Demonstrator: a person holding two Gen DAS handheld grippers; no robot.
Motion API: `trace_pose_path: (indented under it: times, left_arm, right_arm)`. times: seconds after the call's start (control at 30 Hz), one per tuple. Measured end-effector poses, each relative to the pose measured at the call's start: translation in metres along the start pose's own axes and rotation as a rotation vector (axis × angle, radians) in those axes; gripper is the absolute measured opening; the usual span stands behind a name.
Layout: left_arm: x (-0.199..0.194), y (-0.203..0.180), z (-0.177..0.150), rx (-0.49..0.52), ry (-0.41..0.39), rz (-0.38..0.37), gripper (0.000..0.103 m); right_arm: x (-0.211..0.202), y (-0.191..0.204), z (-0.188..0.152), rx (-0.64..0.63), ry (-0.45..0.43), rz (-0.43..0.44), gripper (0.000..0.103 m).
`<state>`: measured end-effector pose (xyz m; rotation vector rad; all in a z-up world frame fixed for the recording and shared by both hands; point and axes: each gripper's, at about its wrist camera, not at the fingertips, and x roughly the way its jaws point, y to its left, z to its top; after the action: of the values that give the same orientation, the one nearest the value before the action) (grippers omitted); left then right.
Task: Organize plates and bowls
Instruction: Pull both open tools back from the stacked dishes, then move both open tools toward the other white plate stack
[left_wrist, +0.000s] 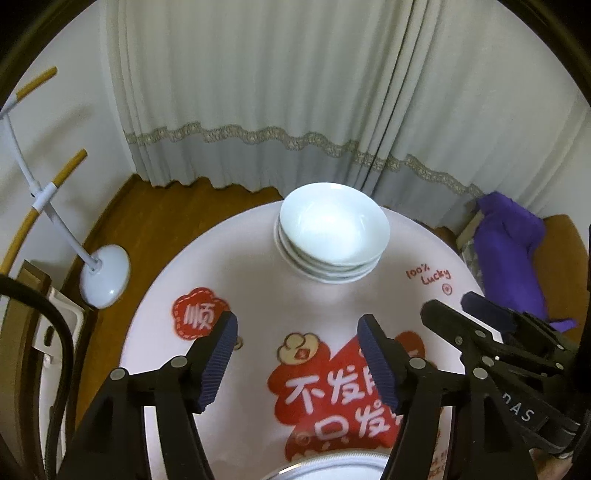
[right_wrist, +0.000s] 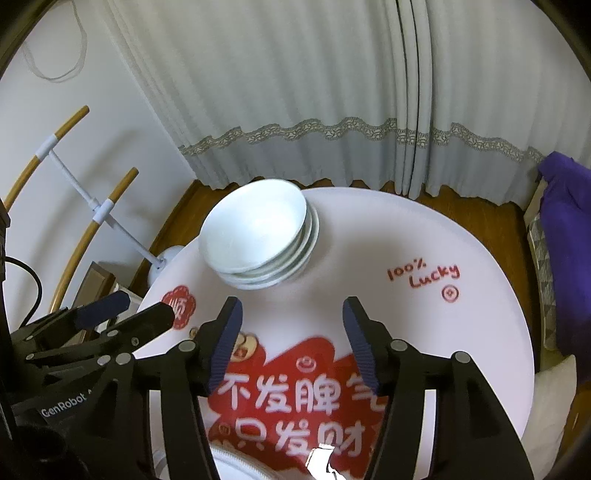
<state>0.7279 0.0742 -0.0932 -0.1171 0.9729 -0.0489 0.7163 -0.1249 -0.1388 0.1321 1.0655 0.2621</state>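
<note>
Round white table (left_wrist: 236, 258) with red print, pale curtain (left_wrist: 258, 92) behind. Stack of white bowls (left_wrist: 332, 236) nested at its far side, top bowl empty. Left gripper (left_wrist: 295, 354) and right gripper (right_wrist: 291, 343) both parted, nothing between, short of stack

We look down on a round white surface (left_wrist: 236, 258) printed with red artwork: a large red patch of white Chinese characters (left_wrist: 343, 398) near us, a small red flower-shaped badge (left_wrist: 199, 314) to the left, and the red words "100% Lucky" (left_wrist: 428, 277) to the right. Toward its far edge stands a stack of white bowls (left_wrist: 332, 236), nested one inside another, the top one empty. At the near edge we see only the rim of a white plate (left_wrist: 332, 470). The surface stands on a brown wooden floor (left_wrist: 155, 229).
</note>
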Motion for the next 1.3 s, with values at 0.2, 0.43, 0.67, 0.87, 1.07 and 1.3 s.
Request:
trace_pose_path:
  times: [0.2, 0.43, 0.67, 0.87, 1.07, 1.3]
  left_arm:
    - [-0.05, -0.007, -0.044, 0.007, -0.111, 0.043, 0.07]
    - [-0.096, -0.029, -0.086, 0.023, -0.211, 0.11, 0.072]
    - [-0.113, -0.046, -0.104, -0.002, -0.238, 0.13, 0.077]
    - [-0.092, -0.046, -0.097, 0.006, -0.218, 0.13, 0.078]
    - [-0.055, -0.033, -0.067, 0.025, -0.177, 0.125, 0.078]
    - [-0.008, -0.013, -0.02, 0.021, -0.111, 0.055, 0.078]
  right_arm:
    - [-0.035, 0.008, -0.032, -0.033, -0.041, 0.014, 0.073]
    - [-0.079, 0.015, -0.06, -0.082, -0.101, 0.025, 0.077]
    - [-0.1, 0.011, -0.06, -0.109, -0.133, 0.04, 0.08]
    - [-0.094, 0.004, -0.054, -0.103, -0.136, 0.049, 0.081]
    - [-0.07, 0.003, -0.04, -0.079, -0.118, 0.039, 0.081]
    - [-0.029, 0.003, -0.011, -0.054, -0.077, 0.011, 0.081]
